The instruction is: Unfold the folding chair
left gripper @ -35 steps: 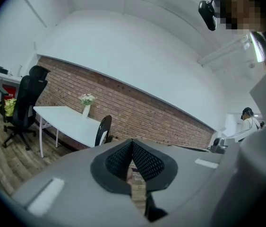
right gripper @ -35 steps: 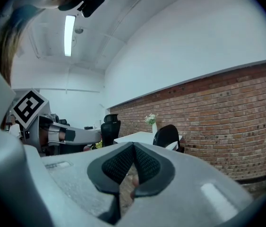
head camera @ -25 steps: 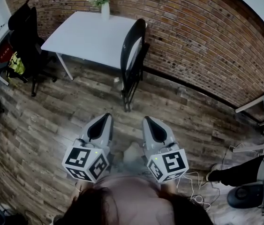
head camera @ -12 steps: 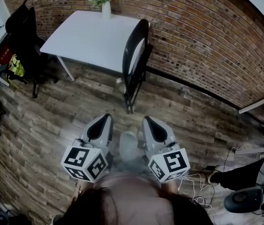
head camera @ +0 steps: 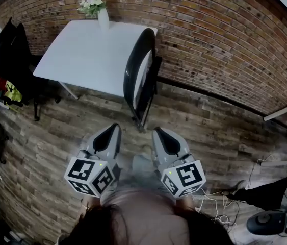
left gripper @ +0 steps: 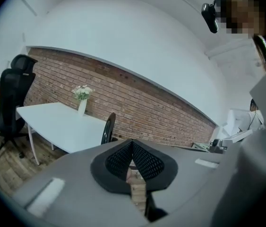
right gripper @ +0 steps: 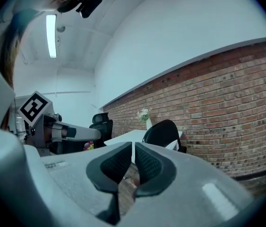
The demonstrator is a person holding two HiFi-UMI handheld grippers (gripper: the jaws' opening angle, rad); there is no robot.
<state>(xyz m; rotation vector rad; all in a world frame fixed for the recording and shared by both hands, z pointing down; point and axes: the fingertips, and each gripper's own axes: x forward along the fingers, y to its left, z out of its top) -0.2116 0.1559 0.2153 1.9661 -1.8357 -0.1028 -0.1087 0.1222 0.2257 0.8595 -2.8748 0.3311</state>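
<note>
The left gripper (head camera: 116,126) is keeping its fingers pressed together at the tips with nothing between them. The right gripper (head camera: 156,130) is showing only a thin crack between its fingers; its jaws have just been opening a little, and nothing is sitting in the gap. Both grippers are pointing side by side at the far end of the room, hovering over the wooden floor (head camera: 56,131) and touching nothing.

The folding chair (head camera: 131,65) is standing just beyond them, still folded flat and upright. Its back is resting against or just beside the right edge of the white table (head camera: 77,52), near the brick wall (head camera: 225,45). A vase of flowers (head camera: 101,15) is standing at the table's far edge, and a black office chair (head camera: 10,45) is sitting well off to the left.

The unfolding has not begun: the approach is nearly done, while gripping the chair and opening the seat is all still to come.

Compared with a second ago, the chair is looming larger and nearer to the fingertips, so the person is closing in on it. The chair itself has not changed.
</note>
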